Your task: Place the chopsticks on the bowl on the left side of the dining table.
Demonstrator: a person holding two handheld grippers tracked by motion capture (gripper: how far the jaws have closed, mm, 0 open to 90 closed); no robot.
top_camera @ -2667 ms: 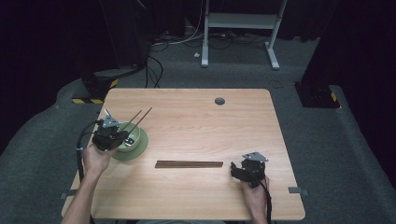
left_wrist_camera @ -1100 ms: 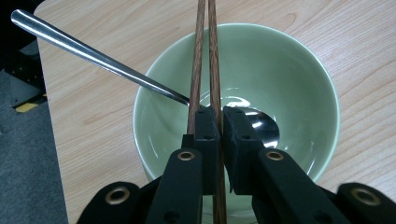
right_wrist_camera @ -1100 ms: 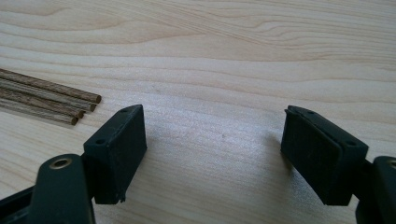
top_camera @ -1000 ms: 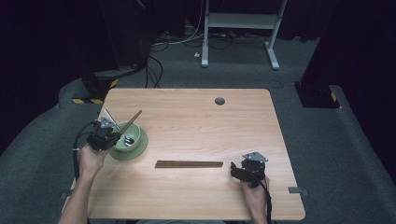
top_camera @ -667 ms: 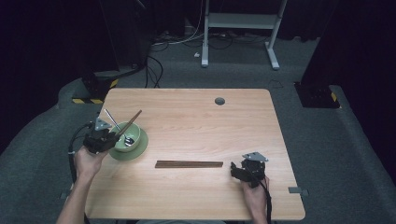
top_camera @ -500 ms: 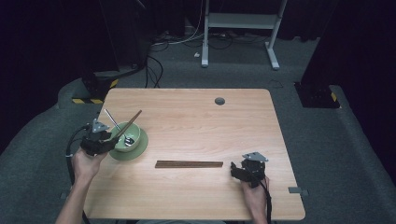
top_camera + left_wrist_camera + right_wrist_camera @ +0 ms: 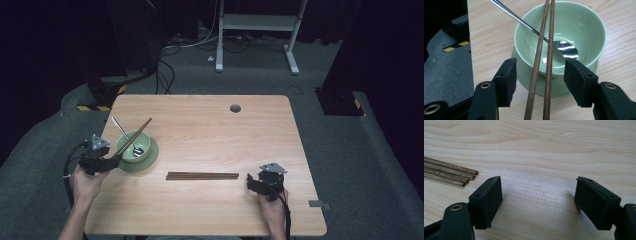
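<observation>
A pale green bowl [image 7: 136, 143] stands on a matching saucer [image 7: 150, 159] at the table's left side. A metal spoon [image 7: 564, 48] lies in it, its handle sticking out over the far rim. Two brown chopsticks [image 7: 544, 50] rest across the bowl's rim, and their near ends pass between the jaws of my left gripper [image 7: 540, 67]. Those jaws have just been opening and neither pad touches the sticks. More chopsticks [image 7: 202, 176] lie side by side mid-table. My right gripper [image 7: 537, 200] rests open on the wood just right of their ends [image 7: 456, 176], nothing between its pads.
The wooden table [image 7: 210, 125] has a round cable hole [image 7: 235, 108] near its far edge. The bowl sits close to the left edge, with grey carpet [image 7: 446, 75] beyond. Cables and a desk frame [image 7: 260, 30] lie on the floor behind the table.
The left gripper's jaws have opened off the two chopsticks, which now rest on the bowl, and the hand has drawn back a little to the left. The right gripper has stayed put.
</observation>
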